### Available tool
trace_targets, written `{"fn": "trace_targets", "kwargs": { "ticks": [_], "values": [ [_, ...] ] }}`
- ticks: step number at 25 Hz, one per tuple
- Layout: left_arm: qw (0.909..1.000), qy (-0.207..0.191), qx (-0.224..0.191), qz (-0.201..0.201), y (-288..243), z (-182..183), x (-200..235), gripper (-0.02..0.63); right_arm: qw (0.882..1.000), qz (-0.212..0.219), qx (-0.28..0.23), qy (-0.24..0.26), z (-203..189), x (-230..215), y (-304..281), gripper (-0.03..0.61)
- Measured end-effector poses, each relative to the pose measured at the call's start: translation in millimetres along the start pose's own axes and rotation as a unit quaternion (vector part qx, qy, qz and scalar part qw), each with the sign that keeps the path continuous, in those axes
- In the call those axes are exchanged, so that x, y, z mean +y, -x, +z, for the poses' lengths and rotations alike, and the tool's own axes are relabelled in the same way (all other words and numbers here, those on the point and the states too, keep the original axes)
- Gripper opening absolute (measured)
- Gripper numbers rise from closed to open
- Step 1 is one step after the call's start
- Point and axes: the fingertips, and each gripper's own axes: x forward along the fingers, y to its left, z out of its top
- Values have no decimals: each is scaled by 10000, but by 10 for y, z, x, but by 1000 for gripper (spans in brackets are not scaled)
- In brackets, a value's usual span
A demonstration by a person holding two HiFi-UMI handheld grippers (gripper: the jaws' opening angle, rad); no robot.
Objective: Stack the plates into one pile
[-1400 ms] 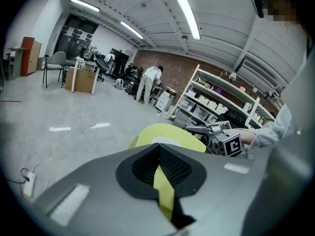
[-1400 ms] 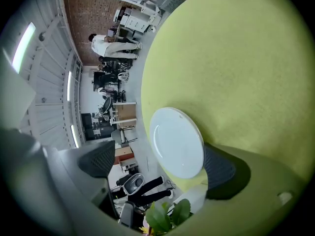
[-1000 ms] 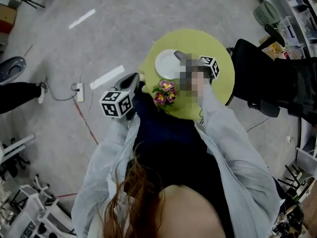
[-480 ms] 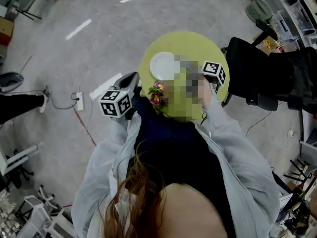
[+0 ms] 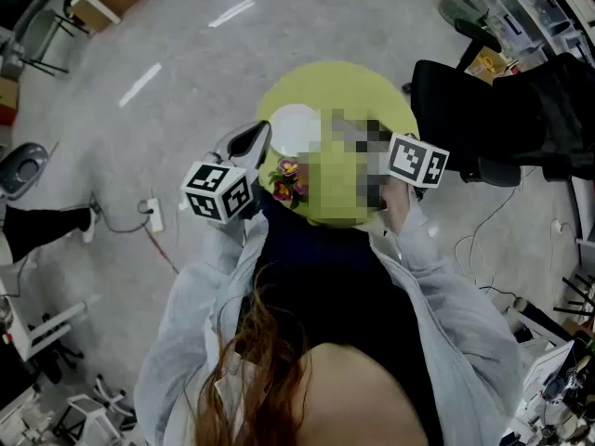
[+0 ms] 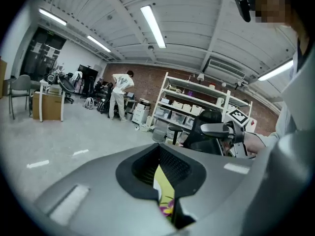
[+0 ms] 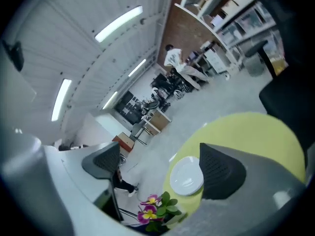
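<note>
A white plate pile (image 5: 295, 128) lies on the round yellow-green table (image 5: 353, 86), with a pot of purple and yellow flowers (image 5: 285, 179) at the near edge. My left gripper (image 5: 249, 143) hangs at the table's left edge, jaws together and empty. In the left gripper view only a slit between the jaws (image 6: 160, 178) shows the table. My right gripper's marker cube (image 5: 416, 161) is raised right of the plates. Its jaws (image 7: 160, 154) stand open and have just been closing, with nothing between them. The plate pile (image 7: 187, 176) and flowers (image 7: 155, 208) lie well beyond.
A black office chair (image 5: 483, 110) stands close to the table's right side. A power strip and cables (image 5: 153, 214) lie on the floor at the left. Shelving (image 6: 197, 102) and a person in white (image 6: 119, 90) are far across the room.
My right gripper has lifted off the plate pile, rolled and drawn back to the right. The left gripper has risen toward the table's left edge.
</note>
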Motion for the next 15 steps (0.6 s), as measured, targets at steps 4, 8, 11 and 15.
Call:
{"fn": "trace_targets", "kwargs": {
  "ticks": [4,8,11,15],
  "values": [
    [9994,-303,63,-163,-84,82,-141,11,9912,-347,-296,1245,66,35,203,395],
    [9982,-449,153,-357,-159,40,-264,15,9707,-793,-300,2247,-68,-57,357,218],
    [9975,-524,219,-419,-198,-29,-338,15,9624,-1052,-441,2466,-119,-156,489,76],
    [9973,-536,245,-436,-236,-113,-394,11,9502,-1250,-286,2840,-234,-230,534,2]
  ]
}}
